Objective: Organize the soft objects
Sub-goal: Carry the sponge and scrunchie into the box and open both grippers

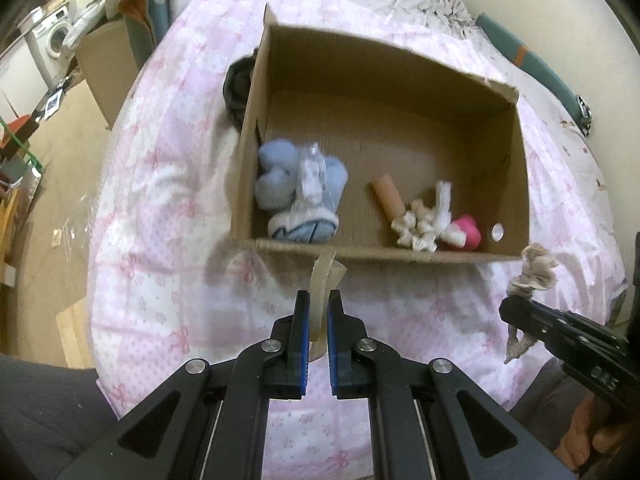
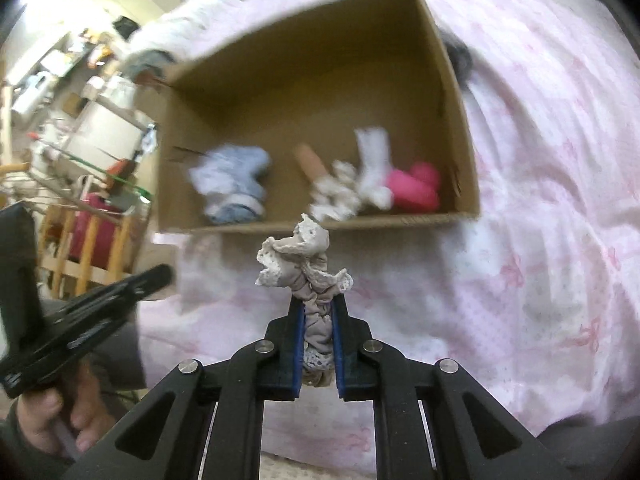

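Note:
An open cardboard box (image 1: 360, 250) lies on the pink bedspread (image 1: 168, 208). Inside it are a blue plush slipper (image 1: 300, 196), a peach roll (image 1: 388, 196), a white lace scrunchie (image 1: 420, 228) and a pink soft piece (image 1: 468, 232). My left gripper (image 1: 318, 296) is shut on a clear tape strip (image 1: 326, 270) hanging from the box's near rim. My right gripper (image 2: 318, 300) is shut on a beige lace-trimmed scrunchie (image 2: 300, 256), held above the bedspread just short of the box's near rim (image 2: 320, 224). In the left wrist view, that scrunchie (image 1: 536, 268) hangs at the right.
A black item (image 1: 236, 88) lies behind the box's left wall. A second cardboard box (image 1: 106, 64) and a washing machine (image 1: 52, 40) stand off the bed's left side. A teal bar (image 1: 532, 64) runs along the wall. A hand (image 2: 60, 420) holds the left gripper.

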`<state>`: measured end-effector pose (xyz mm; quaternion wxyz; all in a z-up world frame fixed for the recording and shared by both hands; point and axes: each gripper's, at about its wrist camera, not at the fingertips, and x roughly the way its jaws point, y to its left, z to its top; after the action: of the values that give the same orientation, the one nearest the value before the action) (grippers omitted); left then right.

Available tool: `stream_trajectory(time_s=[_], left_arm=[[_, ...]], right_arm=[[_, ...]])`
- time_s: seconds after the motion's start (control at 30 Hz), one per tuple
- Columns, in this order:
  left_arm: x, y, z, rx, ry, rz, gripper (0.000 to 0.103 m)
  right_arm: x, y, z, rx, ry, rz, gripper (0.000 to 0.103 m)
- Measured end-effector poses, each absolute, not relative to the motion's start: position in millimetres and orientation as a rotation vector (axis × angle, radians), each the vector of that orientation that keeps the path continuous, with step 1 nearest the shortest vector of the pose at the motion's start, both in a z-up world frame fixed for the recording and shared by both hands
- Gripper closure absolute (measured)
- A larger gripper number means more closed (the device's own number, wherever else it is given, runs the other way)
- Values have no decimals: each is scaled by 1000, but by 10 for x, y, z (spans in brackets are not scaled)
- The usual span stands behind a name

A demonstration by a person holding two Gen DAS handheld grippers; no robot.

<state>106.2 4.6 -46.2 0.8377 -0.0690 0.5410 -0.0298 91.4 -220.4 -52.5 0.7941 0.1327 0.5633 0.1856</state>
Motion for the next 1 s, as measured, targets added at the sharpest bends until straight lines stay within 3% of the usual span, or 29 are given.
stream_trajectory(time_s=[0.33,1.0], left_arm=[[1490,-46,-235,-120,1080,-27,96],[1993,-342,-564,-105,1114,163,95]], right_arm=[[1188,-2309,-132,354,1059,422,89],[1812,-2307,-463,302,1070,366,89]])
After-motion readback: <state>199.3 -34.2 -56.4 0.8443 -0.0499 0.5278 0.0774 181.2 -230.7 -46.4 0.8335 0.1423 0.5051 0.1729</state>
